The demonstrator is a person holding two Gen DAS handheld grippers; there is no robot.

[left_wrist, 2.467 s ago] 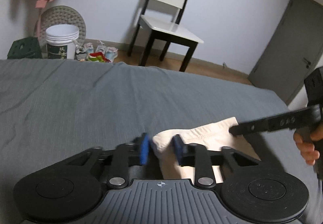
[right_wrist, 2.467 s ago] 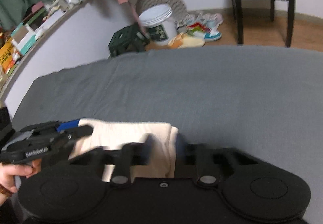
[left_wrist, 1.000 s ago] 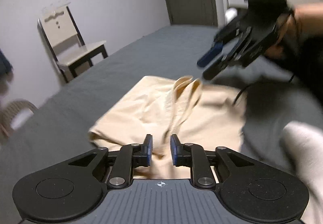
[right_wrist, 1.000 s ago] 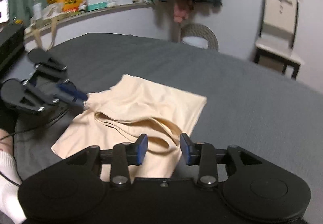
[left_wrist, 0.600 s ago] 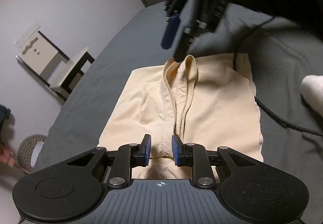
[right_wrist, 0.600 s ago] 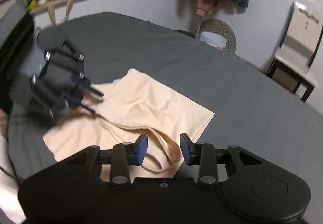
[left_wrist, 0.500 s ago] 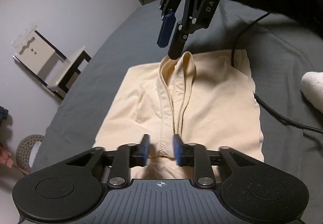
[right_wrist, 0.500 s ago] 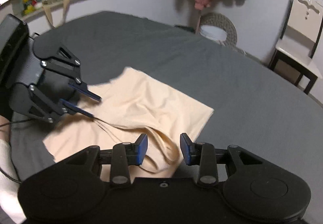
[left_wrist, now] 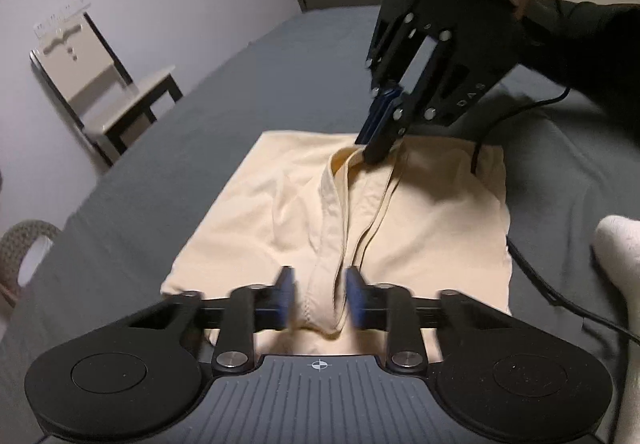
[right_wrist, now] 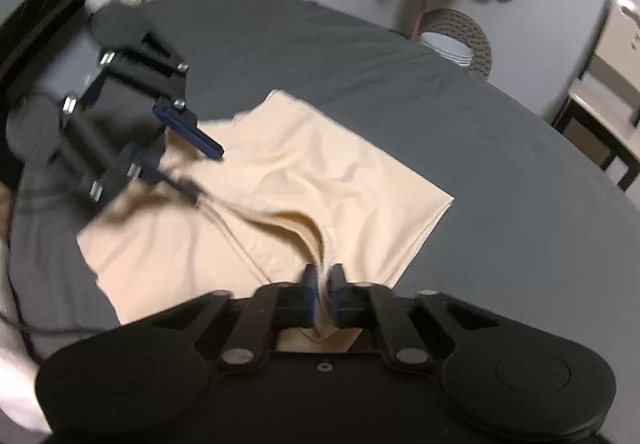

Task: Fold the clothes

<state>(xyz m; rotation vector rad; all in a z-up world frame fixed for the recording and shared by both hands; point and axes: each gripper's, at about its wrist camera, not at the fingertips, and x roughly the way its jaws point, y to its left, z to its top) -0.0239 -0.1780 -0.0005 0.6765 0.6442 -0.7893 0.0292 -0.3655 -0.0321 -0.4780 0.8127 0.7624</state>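
A cream garment point(left_wrist: 420, 211) is spread on a grey bed point(left_wrist: 248, 95), lying mostly flat with a raised ridge of gathered fabric running down its middle between the two tools.

In the left wrist view, the left tool point(left_wrist: 320, 298) is positioned at the near end of this ridge. Its blue-padded fingers point(left_wrist: 285, 294) are held apart, one on each side of the fold, and the fabric passes between them without being pinched. In the right wrist view, the same tool is seen at the far left with a visible gap between its fingers.

The right tool point(right_wrist: 323, 290) is closed on the garment: in the right wrist view, its fingers are pressed together with a thin fold of cream fabric clamped between them. In the left wrist view, the right tool point(left_wrist: 378, 139) is seen from the front, tips together at the far end of the ridge, which is lifted slightly there.

A black cable point(left_wrist: 560, 300) is laid across the bed beside the garment. A chair point(left_wrist: 100, 83) stands against the wall beyond the bed.
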